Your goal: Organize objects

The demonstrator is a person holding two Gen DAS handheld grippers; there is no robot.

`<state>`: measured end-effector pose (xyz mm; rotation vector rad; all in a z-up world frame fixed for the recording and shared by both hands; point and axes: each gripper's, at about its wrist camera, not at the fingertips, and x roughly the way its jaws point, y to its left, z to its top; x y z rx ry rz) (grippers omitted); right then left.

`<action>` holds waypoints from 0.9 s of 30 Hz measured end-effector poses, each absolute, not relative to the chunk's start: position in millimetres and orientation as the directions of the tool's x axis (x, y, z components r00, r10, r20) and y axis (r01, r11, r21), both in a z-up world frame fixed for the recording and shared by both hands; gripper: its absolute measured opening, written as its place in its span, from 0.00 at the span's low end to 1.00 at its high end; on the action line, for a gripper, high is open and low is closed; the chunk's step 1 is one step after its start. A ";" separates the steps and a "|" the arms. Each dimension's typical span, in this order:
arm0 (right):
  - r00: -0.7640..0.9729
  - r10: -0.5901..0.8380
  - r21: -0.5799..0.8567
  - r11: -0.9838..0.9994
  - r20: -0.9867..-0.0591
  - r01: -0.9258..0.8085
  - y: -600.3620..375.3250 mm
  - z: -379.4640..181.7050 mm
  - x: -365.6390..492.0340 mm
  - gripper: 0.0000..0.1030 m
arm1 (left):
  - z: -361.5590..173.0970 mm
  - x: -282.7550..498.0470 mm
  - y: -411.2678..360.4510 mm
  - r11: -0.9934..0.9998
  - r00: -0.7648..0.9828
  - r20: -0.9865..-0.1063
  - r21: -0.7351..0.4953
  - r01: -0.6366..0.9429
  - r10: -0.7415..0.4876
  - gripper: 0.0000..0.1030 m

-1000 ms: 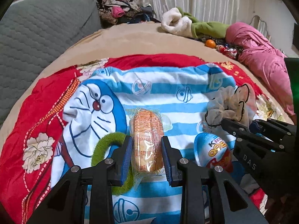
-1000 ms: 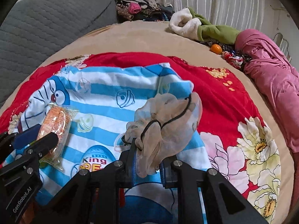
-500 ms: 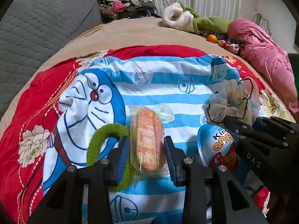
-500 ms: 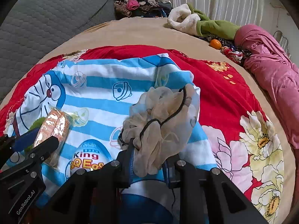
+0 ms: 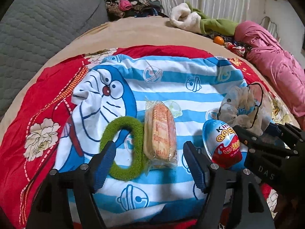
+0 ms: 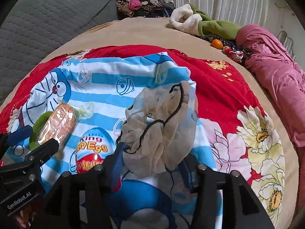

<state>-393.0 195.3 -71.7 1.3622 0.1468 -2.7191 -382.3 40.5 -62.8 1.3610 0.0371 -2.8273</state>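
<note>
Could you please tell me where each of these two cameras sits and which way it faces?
Left wrist: on the left gripper, facing forward over the snack packet; its open fingers show.
Right wrist: on the right gripper, facing the beige scrunchie; its fingers show.
Shared: packet, egg, scrunchie, striped cloth.

"King QQ Egg" on egg ("GenRobot.AI": left gripper)

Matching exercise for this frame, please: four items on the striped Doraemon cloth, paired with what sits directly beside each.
Things:
1. green hair tie
2. wrapped snack
3. toy egg
4. beige scrunchie

Places:
A. between snack and scrunchie
B. left of the snack, touching it
C. between the open right claw's fingers
D. ahead of the open left claw

Pairs: 1-B, 2-D, 3-A, 4-C
</note>
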 end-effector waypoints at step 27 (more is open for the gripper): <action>-0.629 -0.042 -0.048 -0.991 -0.777 0.125 183.9 -25.6 -319.6 0.80 | -14.4 -301.2 16.7 -0.997 -0.628 -0.775 -0.073 -0.014 0.066 0.87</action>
